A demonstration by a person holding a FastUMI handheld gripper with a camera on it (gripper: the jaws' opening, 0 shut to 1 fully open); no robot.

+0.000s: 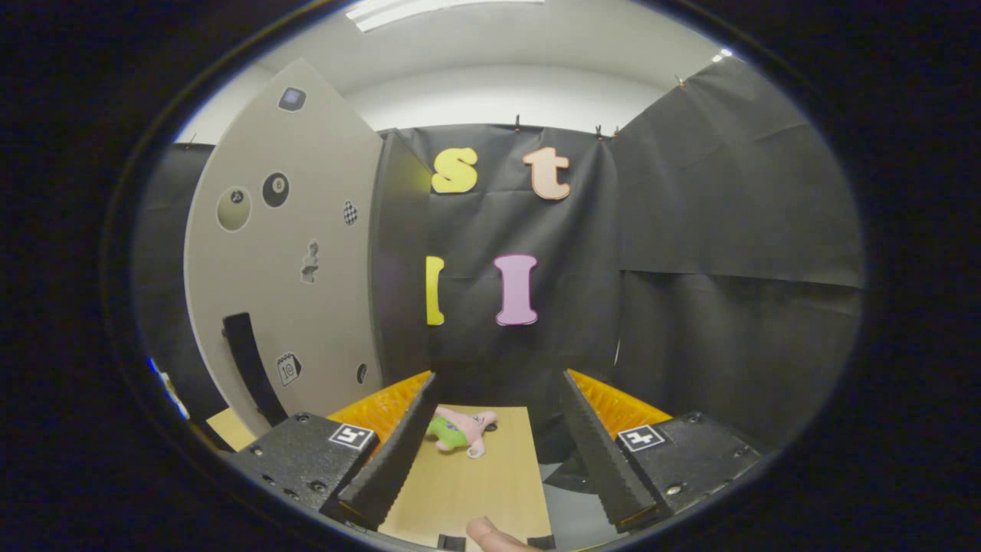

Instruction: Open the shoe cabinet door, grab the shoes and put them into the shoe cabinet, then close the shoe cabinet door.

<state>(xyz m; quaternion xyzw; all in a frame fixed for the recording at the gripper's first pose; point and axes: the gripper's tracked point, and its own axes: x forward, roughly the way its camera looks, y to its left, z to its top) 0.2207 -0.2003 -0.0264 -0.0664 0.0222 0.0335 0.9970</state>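
Fingertip (490, 534) of a person pokes up closest to the lens, between the bases of the two claw fingers, resting at the near edge of the wooden worktop (467, 491). Around it the claw (498, 391) stands with its fingers wide apart and nothing between them. Just ahead of the fingers, nearer the left one, a small pink and green plush toy (462, 432) lies on the worktop. Off to the left of the claw and beyond it rises a tall grey panel (283, 253) dotted with stickers and carrying a dark vertical handle (249, 364) low down; I take it for the shoe cabinet door, though whether it is shut or partly swung out I cannot tell. No shoes can be made out. Judging from this, the task looks barely begun: the door is to be dealt with, the shoes fetched and stowed, and the door closed.
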